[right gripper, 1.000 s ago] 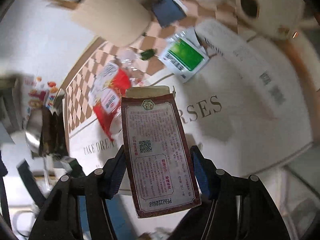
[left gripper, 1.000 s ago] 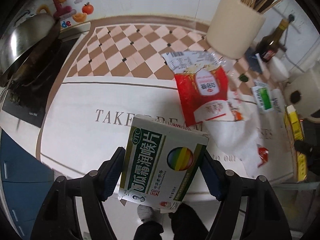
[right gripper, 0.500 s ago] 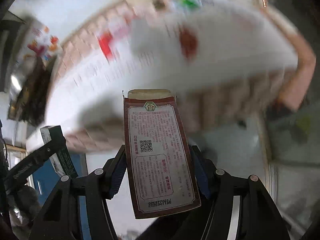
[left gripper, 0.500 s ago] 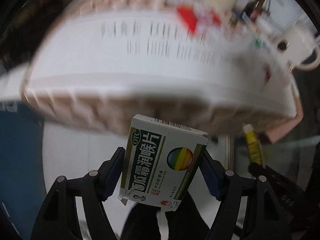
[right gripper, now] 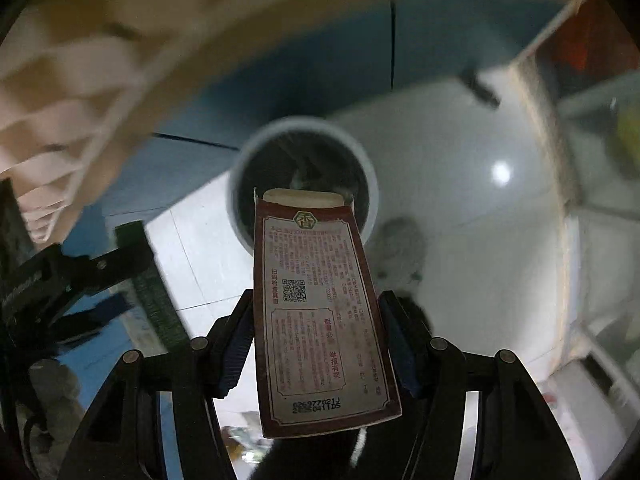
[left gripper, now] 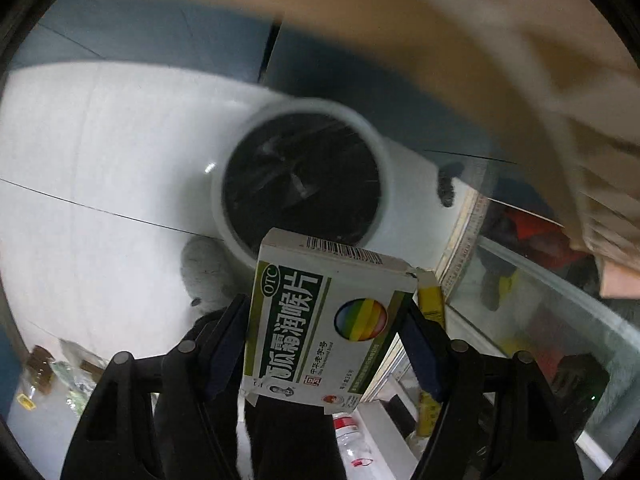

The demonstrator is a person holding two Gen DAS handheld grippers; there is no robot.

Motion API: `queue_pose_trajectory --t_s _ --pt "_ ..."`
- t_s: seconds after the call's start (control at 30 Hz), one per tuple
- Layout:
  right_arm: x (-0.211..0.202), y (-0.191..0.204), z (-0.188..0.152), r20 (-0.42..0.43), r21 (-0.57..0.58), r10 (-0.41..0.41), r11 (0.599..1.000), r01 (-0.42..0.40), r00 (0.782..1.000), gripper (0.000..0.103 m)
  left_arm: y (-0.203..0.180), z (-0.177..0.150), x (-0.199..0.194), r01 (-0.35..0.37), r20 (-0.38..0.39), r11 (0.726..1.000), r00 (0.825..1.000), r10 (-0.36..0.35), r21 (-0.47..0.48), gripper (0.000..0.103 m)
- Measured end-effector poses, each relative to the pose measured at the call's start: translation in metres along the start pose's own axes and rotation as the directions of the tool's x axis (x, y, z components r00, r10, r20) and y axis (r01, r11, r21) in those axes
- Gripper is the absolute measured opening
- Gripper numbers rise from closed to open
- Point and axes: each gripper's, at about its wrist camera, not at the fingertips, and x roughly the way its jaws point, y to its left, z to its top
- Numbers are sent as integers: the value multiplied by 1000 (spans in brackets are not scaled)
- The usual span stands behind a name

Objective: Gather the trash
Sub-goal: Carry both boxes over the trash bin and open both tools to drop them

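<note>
My left gripper [left gripper: 324,320] is shut on a green and white medicine box [left gripper: 324,320] with a rainbow circle. It holds the box above the floor, just short of a white round trash bin [left gripper: 300,184] with a black liner. My right gripper [right gripper: 318,320] is shut on a dark red carton [right gripper: 320,320] with printed text and a QR code, also over the near rim of the same bin [right gripper: 304,176]. The left gripper with its box shows at the left of the right wrist view [right gripper: 132,280].
The bin stands on a white tiled floor [left gripper: 100,160] against a blue cabinet [left gripper: 180,48]. The table's edge with its cloth [left gripper: 520,60] hangs overhead. A glass shelf unit [left gripper: 540,320] stands at the right. Small litter [left gripper: 52,372] lies on the floor at lower left.
Both grippers have swung down from the tabletop, past its edge, to the floor. The bin has come into view ahead of them. Both boxes stay held.
</note>
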Motion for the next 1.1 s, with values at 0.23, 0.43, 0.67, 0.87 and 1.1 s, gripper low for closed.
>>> queue_pose_trajectory --t_s 0.23,0.43,0.67,0.87,1.1 --pt "103 -16 33 -62 15 15 1000 -14 998 63 5 49 72 -7 -41 999 999 8 33 75" --pt "132 -9 50 -81 -44 -16 999 13 997 103 15 30 49 -110 10 991 994 110 71 98" --pt "119 5 47 -42 -101 -124 988 119 991 103 23 -8 11 -370 133 914 927 351 166 98" --pt "93 15 33 -30 -151 -176 974 169 984 103 19 -34 4 -422 158 890 904 398 174 98" --pt "45 26 10 -14 -189 -197 963 190 980 103 16 -66 -36 -438 177 881 895 409 179 98"
